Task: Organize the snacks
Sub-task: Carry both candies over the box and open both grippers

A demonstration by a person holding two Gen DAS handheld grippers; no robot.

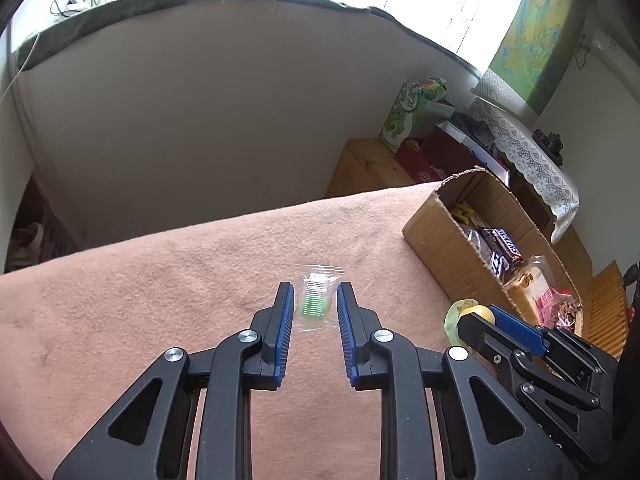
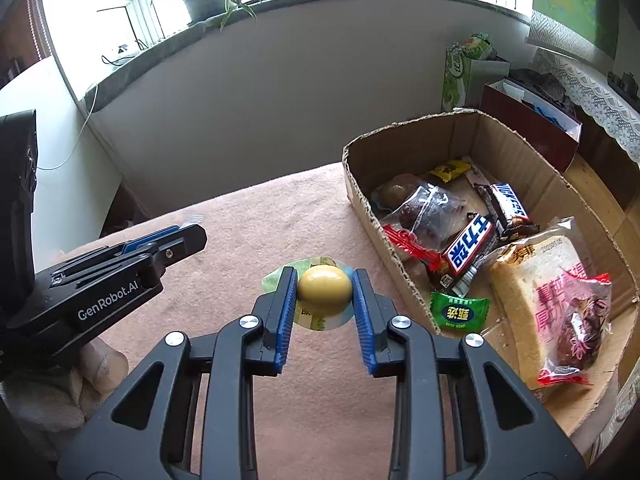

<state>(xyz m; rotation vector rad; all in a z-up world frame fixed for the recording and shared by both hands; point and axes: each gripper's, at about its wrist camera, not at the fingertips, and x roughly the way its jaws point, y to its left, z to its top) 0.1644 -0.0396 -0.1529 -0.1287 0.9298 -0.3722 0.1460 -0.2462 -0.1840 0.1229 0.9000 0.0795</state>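
A clear packet with a green snack (image 1: 317, 299) lies on the pink cloth. My left gripper (image 1: 315, 300) is open, its fingers on either side of the packet, apart from it. My right gripper (image 2: 325, 290) is shut on a yellow jelly cup (image 2: 325, 291) with a green foil lid, just above the cloth; the cup also shows in the left wrist view (image 1: 466, 317). A cardboard box (image 2: 362, 204) to the right holds several snacks: Snickers bars (image 2: 468, 246), wrapped bread (image 2: 540, 292), a green candy (image 2: 459, 313). The left gripper's side (image 2: 120, 264) shows at left.
The pink cloth (image 1: 160, 300) covers the table, whose far edge runs before a white wall. Behind the box stand a green carton (image 2: 460, 76) and a dark red box (image 2: 528, 120) on a wooden cabinet. A plant sits on the windowsill.
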